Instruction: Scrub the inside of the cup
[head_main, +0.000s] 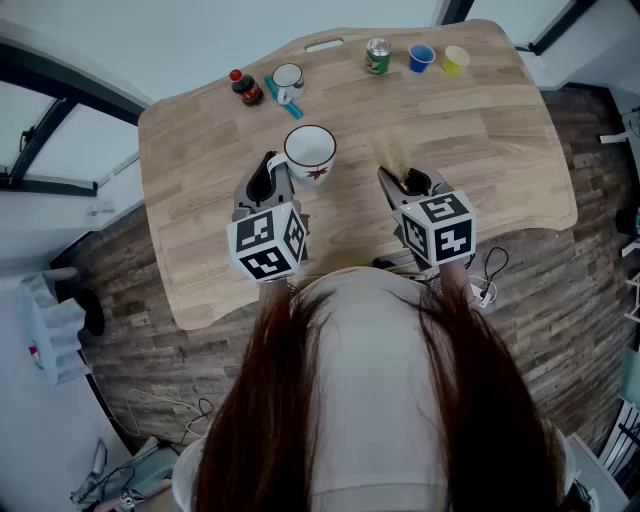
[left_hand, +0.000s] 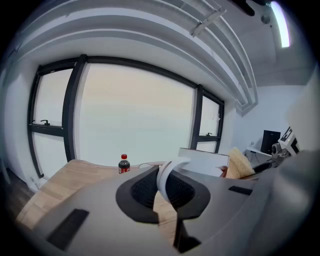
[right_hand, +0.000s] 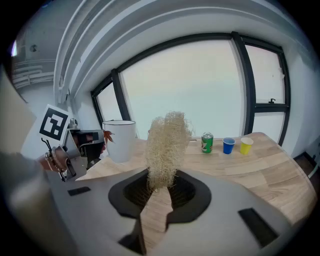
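Grips the cup (head_main: 310, 150) by its white handle (left_hand: 165, 177) w/ the left gripper (head_main: 273, 172), jaws clenched on the handle loop. Stands the cup upright on the wooden table (head_main: 500, 150), mouth up, red leaf mark on its wall. Pinches a pale fibre scrubber (right_hand: 167, 145) in the right gripper (head_main: 400, 180), jaws closed on its lower end, tuft pointing up; holds it right of the cup, near but apart, not inside. Beyond the cup, to the left: small bottle w/ red cap (head_main: 246, 88) and a white mug (head_main: 288, 78), side by side. Beyond the cup, to the right, well apart, in one row: green can (head_main: 378, 56), blue tumbler (head_main: 422, 58), yellow tumbler (head_main: 456, 58)
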